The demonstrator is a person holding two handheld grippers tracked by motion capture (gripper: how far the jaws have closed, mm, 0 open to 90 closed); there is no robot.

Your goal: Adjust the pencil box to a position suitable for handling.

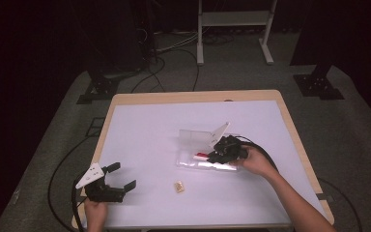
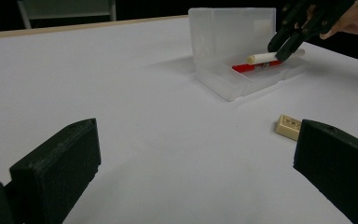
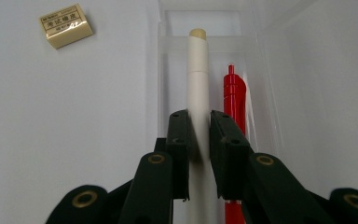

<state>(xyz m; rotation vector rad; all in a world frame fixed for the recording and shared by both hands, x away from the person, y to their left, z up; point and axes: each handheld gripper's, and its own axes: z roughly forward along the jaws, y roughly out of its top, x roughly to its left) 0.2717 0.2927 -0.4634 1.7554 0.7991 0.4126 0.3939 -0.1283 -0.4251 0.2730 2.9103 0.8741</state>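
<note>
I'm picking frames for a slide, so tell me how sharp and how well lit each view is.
High view: table bright, surroundings nearly black, soft overall. Left gripper view: near jaws blurred, clear case fairly sharp. Right gripper view: white pen and eraser crisp, jaws' near ends soft.

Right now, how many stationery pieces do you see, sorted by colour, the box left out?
Cream: 2, the cream pen clamped in the right hand-held gripper, and the eraser on the table.
Red: 1, the red pen in the clear box.
Total: 3
</note>
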